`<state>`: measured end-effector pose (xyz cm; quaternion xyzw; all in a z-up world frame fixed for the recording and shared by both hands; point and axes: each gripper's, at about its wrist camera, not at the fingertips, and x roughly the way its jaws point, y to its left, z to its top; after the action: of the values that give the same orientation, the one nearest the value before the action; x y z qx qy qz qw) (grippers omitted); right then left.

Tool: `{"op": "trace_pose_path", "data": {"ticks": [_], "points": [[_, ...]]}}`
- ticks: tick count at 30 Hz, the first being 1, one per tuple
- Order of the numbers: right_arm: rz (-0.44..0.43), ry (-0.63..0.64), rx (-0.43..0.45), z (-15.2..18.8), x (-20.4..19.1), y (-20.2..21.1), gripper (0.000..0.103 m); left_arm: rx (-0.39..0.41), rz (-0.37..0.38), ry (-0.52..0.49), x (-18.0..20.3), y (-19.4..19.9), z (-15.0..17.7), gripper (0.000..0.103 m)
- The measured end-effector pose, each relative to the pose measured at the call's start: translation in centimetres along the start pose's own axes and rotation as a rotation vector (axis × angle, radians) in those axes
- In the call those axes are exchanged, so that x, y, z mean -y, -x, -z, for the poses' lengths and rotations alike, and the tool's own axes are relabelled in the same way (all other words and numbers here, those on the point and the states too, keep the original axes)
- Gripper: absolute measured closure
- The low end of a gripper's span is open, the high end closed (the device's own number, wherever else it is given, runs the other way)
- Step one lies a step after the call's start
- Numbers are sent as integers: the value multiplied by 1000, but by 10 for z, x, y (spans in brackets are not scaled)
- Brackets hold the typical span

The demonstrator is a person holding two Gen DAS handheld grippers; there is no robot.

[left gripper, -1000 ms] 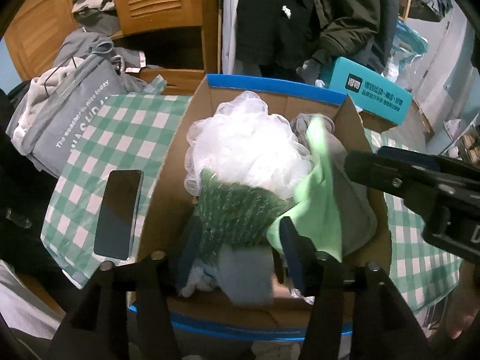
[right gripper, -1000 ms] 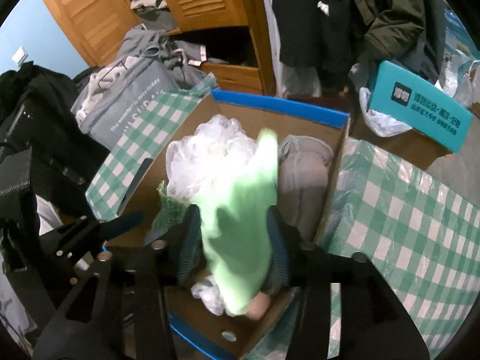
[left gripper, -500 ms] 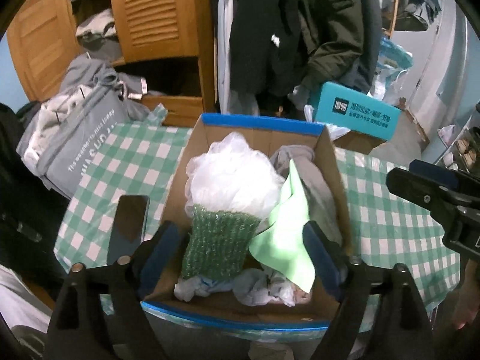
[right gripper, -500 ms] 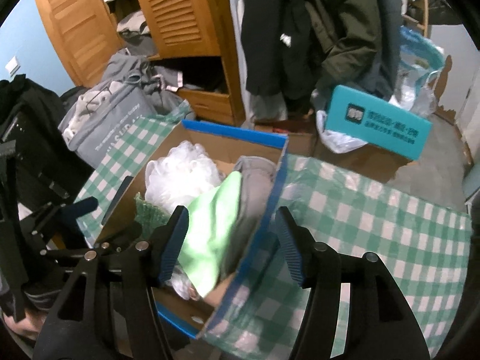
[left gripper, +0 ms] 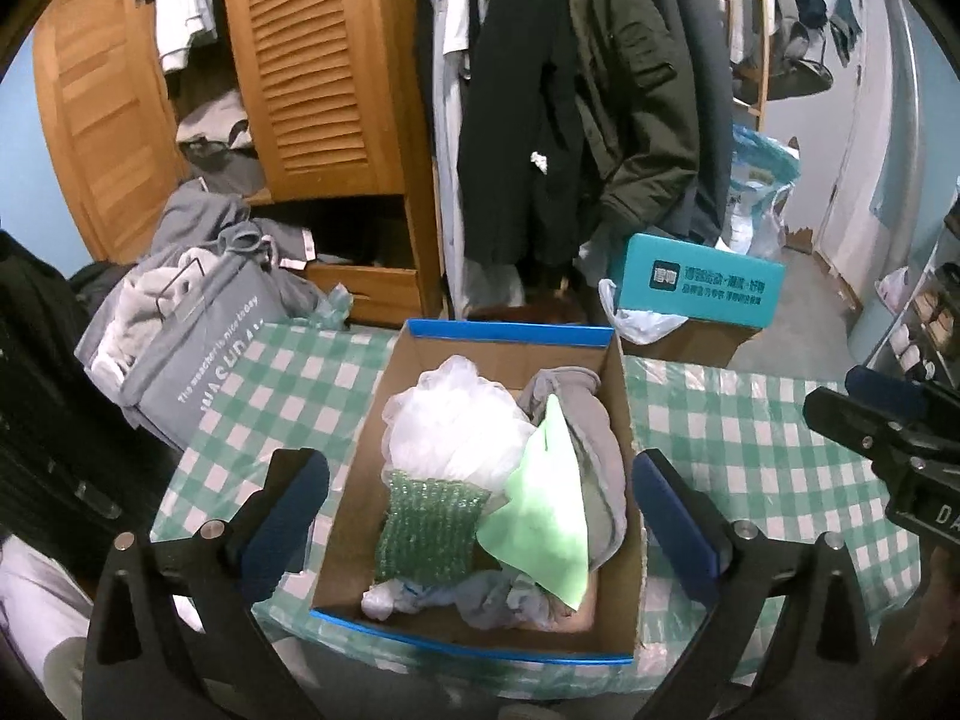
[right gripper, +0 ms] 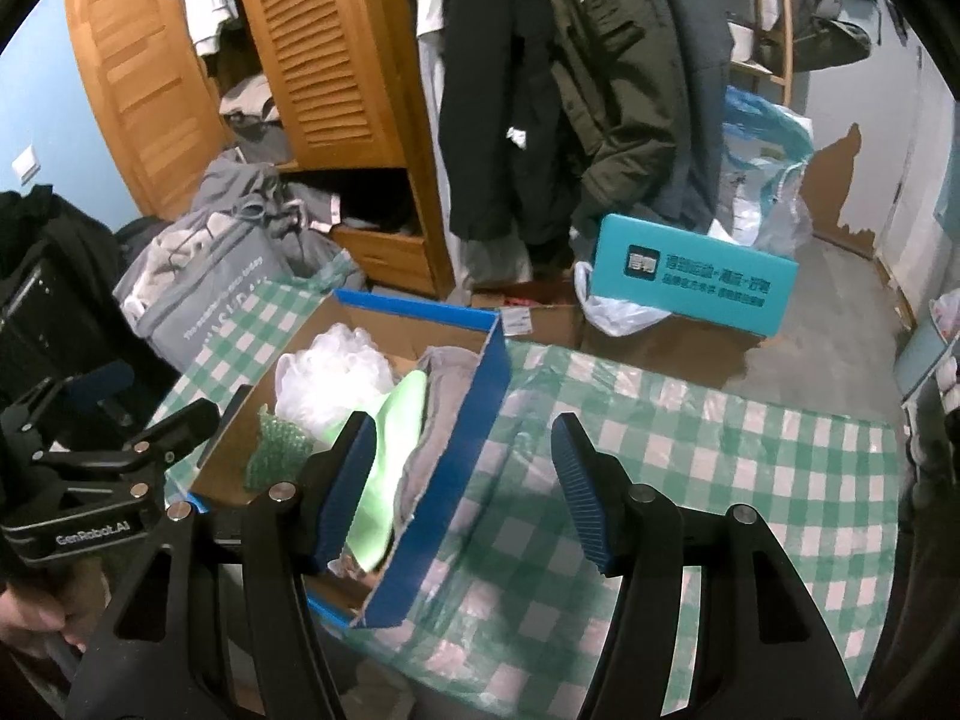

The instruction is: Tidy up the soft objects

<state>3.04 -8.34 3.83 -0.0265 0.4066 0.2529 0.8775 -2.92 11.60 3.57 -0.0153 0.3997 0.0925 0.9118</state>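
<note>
1. Tongs, left (left gripper: 480,510): jaws have just been opening and now stand spread wide, nothing between the pads; lifted clear above the cardboard box (left gripper: 510,333).
2. Tongs, right (right gripper: 465,495): spread, empty; a second ago they pinched the light green cloth (right gripper: 390,450), now let go; they have swung aside over the box's blue right wall.
3. Light green cloth: lies in the box, draped against a grey garment (left gripper: 591,450), beside the white mesh puff (left gripper: 456,414) and the green knitted piece (left gripper: 429,531).
4. Judgement: this item looks stowed; both tongs free for another soft thing, if any is left.
5. Bench: green-and-white checked cover (left gripper: 750,438), bare right of the box.
6. Room: louvred wooden wardrobe (left gripper: 312,72), hanging dark coats, grey tote bag (left gripper: 198,336), teal box (left gripper: 702,288) on the floor.
</note>
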Motion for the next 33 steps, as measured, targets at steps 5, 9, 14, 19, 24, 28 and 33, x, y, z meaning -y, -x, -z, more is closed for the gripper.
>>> {"op": "trace_pose_path", "data": {"ticks": [5,9,14,19,24,28,33], "points": [[6,-1,24,6,8,14,43,-6,5,-15,12,1,1,1],[16,3,26,11,13,16,43,-35,-5,-23,18,-6,4,1],[23,-16,12,15,25,13,43,-41,-7,-22,23,-7,6,1],[24,-28,5,17,31,11,43,-35,-15,-35,29,-5,5,1],[26,-30,4,19,33,11,43,-33,-15,-36,31,-4,5,1],[25,-32,5,19,34,11,43,-31,-11,-38,33,-4,5,1],[24,-28,5,19,34,11,43,-40,-12,-35,34,-4,3,1]]}}
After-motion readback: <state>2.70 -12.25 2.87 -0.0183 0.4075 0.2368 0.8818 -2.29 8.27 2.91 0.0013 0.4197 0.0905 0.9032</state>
